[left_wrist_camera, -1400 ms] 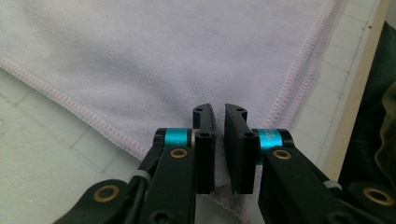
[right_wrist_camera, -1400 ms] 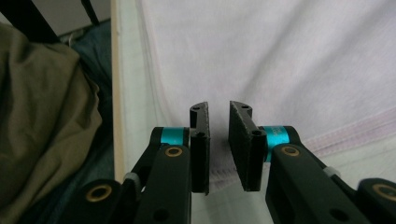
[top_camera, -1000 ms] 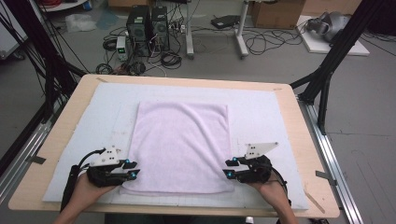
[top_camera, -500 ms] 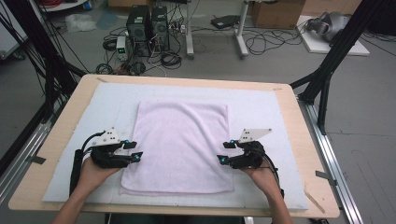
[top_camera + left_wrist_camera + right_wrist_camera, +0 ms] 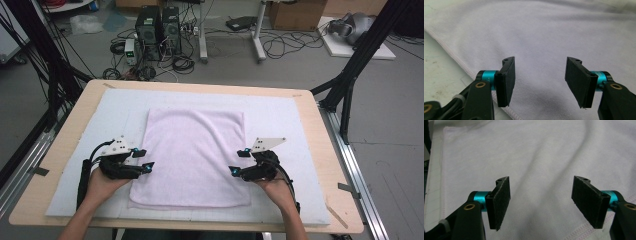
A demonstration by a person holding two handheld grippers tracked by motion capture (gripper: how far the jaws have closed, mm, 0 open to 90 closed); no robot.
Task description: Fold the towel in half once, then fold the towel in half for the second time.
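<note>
The pale pink towel [image 5: 192, 157] is lying flat, already folded to a rectangle, on the white mat [image 5: 285, 120] that covers the wooden table [image 5: 330, 150]. The left gripper [image 5: 145, 160] is sitting at the towel's left edge and the right gripper [image 5: 239, 161] at its right edge, both about halfway up the near part of the cloth, pointing inward toward each other.

Both sets of jaws have just been opening and are now standing spread. In the left gripper view the black pads [image 5: 506, 80] are hanging apart over the fabric with nothing between them; the right gripper view is showing the same, its pads [image 5: 499, 200] clear of the cloth.

Judgement: a release is being completed, and the step in hand appears to be repositioning for a further fold. The next move is calling for each gripper to settle on a hemmed edge, close on the full thickness of the layers, and lift evenly so the cloth does not skew.
</note>
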